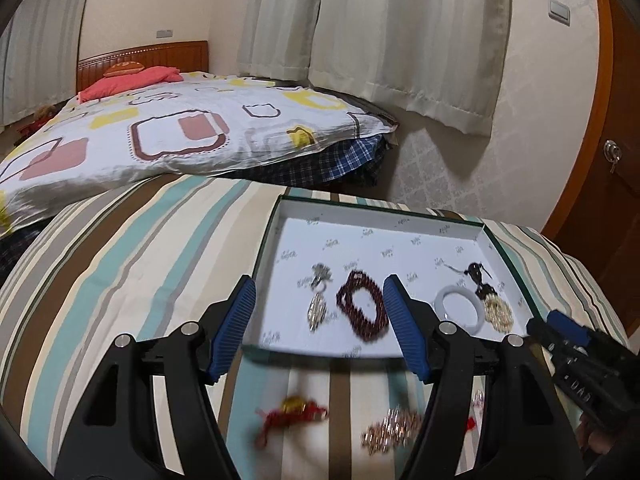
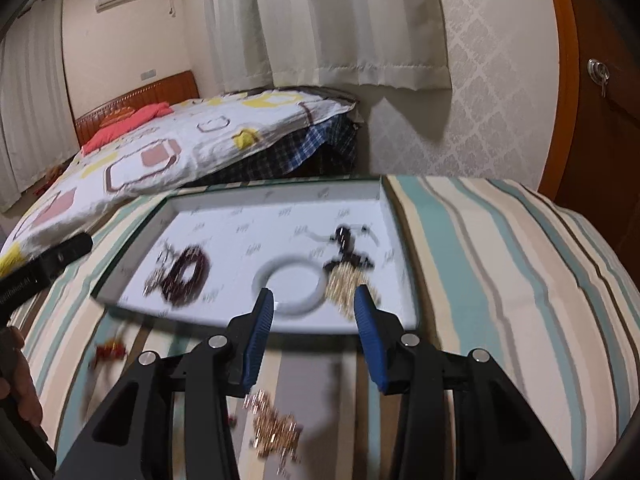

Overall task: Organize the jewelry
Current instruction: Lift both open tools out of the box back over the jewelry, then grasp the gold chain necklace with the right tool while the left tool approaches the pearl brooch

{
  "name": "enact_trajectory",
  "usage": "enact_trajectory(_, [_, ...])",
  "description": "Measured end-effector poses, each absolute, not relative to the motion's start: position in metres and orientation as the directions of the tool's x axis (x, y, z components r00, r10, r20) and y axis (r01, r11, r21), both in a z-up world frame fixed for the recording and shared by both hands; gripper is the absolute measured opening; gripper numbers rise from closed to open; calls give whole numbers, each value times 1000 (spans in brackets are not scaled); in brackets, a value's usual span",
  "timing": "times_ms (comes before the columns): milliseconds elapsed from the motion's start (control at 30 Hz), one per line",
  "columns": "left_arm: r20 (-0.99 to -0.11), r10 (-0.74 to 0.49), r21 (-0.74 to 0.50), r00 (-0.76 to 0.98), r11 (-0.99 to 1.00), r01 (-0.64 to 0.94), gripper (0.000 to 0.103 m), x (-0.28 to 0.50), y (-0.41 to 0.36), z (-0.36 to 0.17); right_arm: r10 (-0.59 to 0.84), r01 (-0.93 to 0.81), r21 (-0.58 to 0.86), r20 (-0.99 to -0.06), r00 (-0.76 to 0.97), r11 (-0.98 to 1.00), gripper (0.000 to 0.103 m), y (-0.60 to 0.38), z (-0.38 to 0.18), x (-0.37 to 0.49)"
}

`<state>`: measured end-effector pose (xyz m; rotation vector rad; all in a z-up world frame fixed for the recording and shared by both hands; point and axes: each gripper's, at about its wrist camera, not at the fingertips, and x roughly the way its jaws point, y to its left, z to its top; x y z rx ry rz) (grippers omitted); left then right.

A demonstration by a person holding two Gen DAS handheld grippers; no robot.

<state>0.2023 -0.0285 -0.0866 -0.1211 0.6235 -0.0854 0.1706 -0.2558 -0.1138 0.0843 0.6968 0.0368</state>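
Only left view shows red charm [image 1: 294, 410]; left claw [image 1: 320, 300], right claw [image 2: 314, 304] spread, empty.

Shallow white-lined cardboard tray [image 1: 280, 216] sits on striped-cloth surface [image 1: 120, 248]. In tray, left to right: dark red beaded bracelet [image 1: 362, 308], white bangle [image 1: 460, 308], gold bead cluster [image 1: 498, 312]. Before tray: red-corded gold charm [image 1: 296, 410], rose-gold bead bracelet [image 1: 390, 430].
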Motion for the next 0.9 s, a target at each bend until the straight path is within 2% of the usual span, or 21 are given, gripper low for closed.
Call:
enact_trajectory(300, [-610,-93,-133,787,991,15,65,163,-19,-105,81,-27,88,-696,714,996,42,-245,-141,142])
enact_trajectory(767, [-655,-83,-129,751,992,-3,65,144,-9,-124,82,-44,70,-760,645,997,42,-234,-161,141])
enact_trajectory(833, [-657,-85,-127,749,992,0,65,143,-10,-126,79,-43,67,-770,633,997,49,-234,-163,141])
enact_trajectory(900, [-661,-87,-126,746,992,4,65,143,-12,-127,79,-45,66,-781,620,997,50,-234,-166,141])
